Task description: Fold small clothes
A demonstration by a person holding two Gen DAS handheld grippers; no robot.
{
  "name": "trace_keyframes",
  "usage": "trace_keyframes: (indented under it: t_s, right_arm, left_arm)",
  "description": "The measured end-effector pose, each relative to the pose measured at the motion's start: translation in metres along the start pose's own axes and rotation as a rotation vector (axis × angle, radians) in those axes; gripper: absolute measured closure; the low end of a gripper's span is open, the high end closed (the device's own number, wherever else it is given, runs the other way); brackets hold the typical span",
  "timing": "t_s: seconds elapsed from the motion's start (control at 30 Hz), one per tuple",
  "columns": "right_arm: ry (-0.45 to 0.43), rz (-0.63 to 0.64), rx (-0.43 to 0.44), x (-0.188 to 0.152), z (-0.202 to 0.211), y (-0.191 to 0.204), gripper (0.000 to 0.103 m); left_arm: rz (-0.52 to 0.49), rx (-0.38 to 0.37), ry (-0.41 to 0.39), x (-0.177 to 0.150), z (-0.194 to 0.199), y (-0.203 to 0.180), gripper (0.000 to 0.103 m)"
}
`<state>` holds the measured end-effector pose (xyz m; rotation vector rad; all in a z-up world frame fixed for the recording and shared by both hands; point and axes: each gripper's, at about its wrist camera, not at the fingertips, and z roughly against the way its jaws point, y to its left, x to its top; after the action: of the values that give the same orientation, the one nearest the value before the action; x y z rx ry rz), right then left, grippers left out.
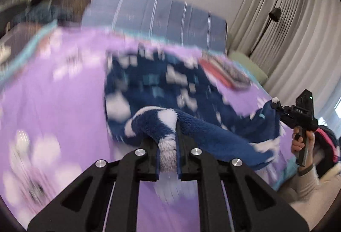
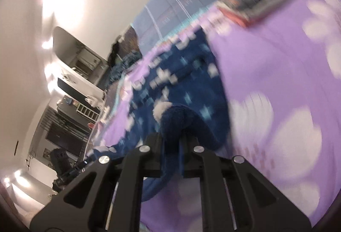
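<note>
While both views are blurred, the left gripper (image 1: 168, 146) plainly pinches a white-patched fold of the navy fleece garment (image 1: 153, 86), and the right gripper (image 2: 172, 142) clamps another edge. Beyond them, the garment lies spread across the purple flowered bedspread (image 1: 64, 86), with a blue striped pillow (image 1: 153, 16) farther back.

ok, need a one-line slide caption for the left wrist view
Left gripper and right gripper each pinch an edge of a blue fleece garment over the purple bedspread.
</note>
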<state>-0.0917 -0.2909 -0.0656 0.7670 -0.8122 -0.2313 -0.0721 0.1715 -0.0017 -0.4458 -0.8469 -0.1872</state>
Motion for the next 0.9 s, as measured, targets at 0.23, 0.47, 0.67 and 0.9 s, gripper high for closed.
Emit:
trace_keyframes:
  t_s: [0.23, 0.47, 0.67, 0.9]
  right_arm:
    - [-0.054, 0.067, 0.018, 0.093, -0.045, 0.028, 0.093]
    - [-0.101, 0.033, -0.071, 0.18, -0.114, 0.015, 0.093]
    - [-0.074, -0.036, -0.139, 0.233, -0.2, -0.025, 0.093]
    - [0.035, -0.079, -0.231, 0.245, -0.302, -0.075, 0.088]
  left_arm:
    - [0.026, 0.054, -0.132, 0.105, -0.044, 0.018, 0.092]
    - [0.067, 0.152, -0.095, 0.179, -0.143, 0.059, 0.092]
    - [0.087, 0.238, -0.003, 0.204, -0.236, 0.102, 0.092]
    - [0.144, 0.316, 0.155, 0.174, -0.336, 0.158, 0.086]
